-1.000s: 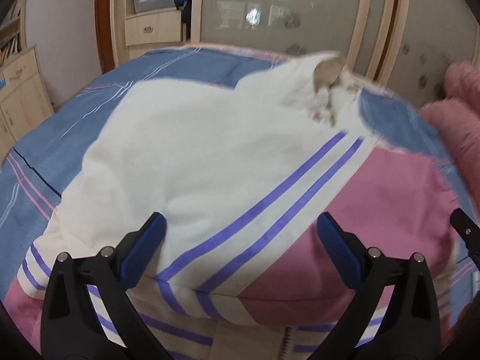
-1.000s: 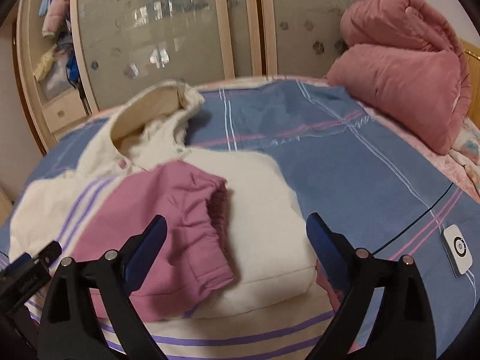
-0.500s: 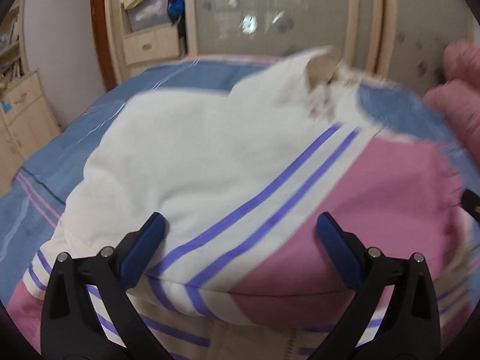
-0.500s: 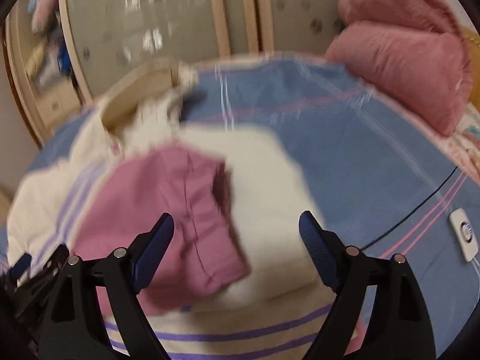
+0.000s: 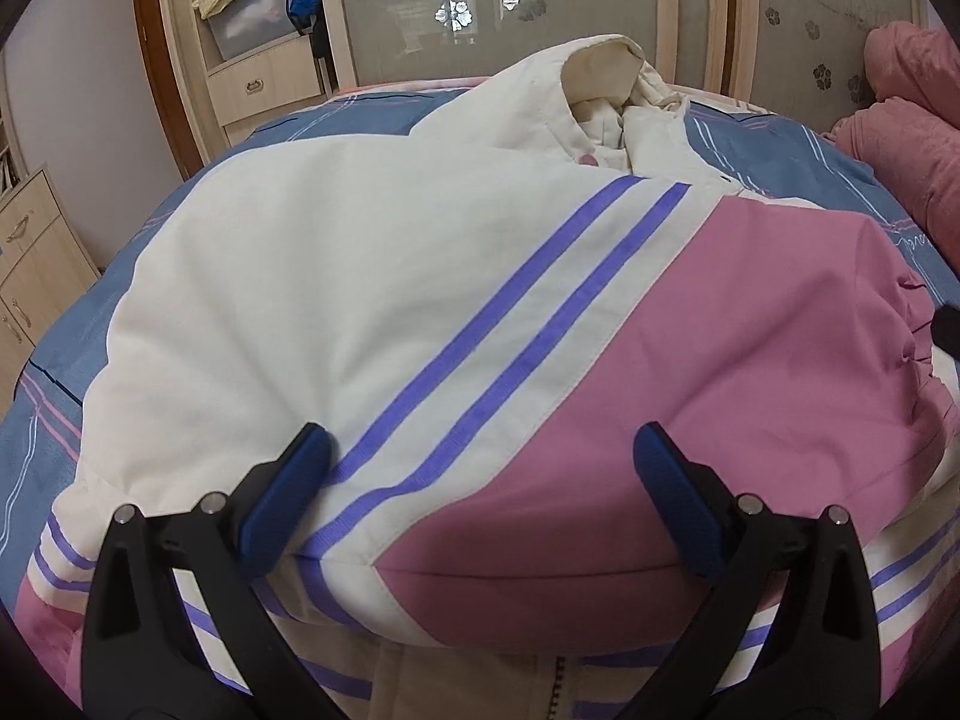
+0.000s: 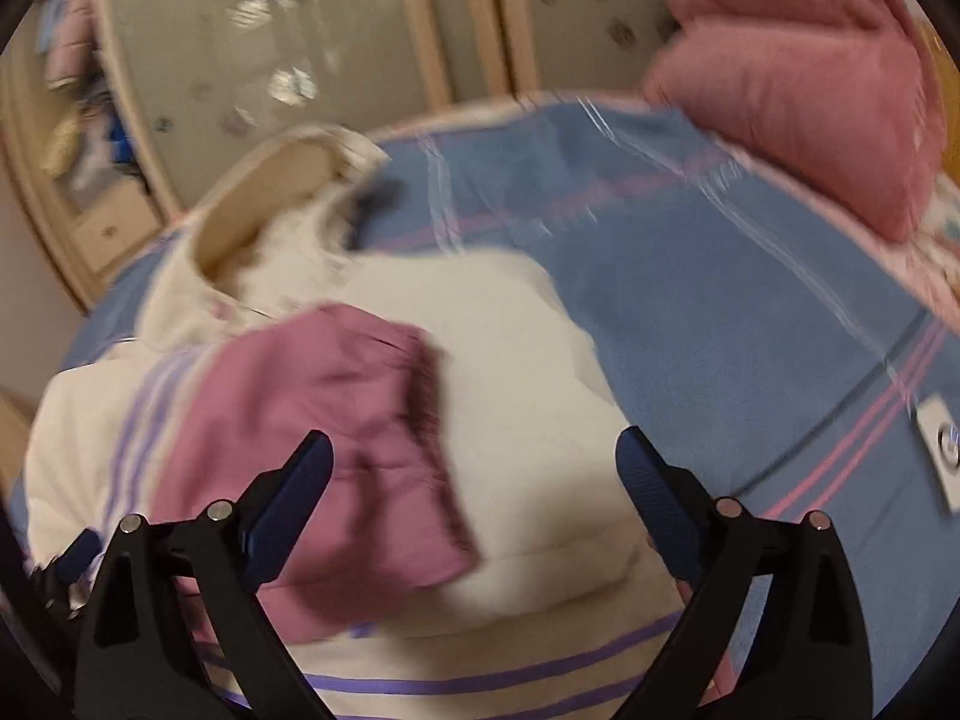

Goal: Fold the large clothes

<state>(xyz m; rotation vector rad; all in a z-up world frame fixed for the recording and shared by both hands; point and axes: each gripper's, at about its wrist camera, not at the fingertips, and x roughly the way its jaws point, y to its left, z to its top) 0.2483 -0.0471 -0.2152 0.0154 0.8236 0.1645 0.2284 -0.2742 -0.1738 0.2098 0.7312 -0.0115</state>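
Jacket under both open grippers

Jaws of the left gripper (image 5: 480, 480) stand wide apart at lower frame, the folded jacket (image 5: 372, 276) lying between and beyond them, ungripped. Right gripper (image 6: 474, 480) has just been opening, its pink sleeve (image 6: 318, 420) free between the jaws. Farther up spreads the blue bedsheet (image 6: 690, 300).

Jacket (image 5: 372, 312) on bed (image 5: 336, 114), apparently folded.

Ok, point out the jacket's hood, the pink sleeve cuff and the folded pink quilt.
hood (image 5: 600, 69): left wrist view, on its cream lining.
pink sleeve cuff (image 6: 432, 396): right wrist view, on its gathered end.
folded pink quilt (image 6: 798, 90): right wrist view, on its front face.
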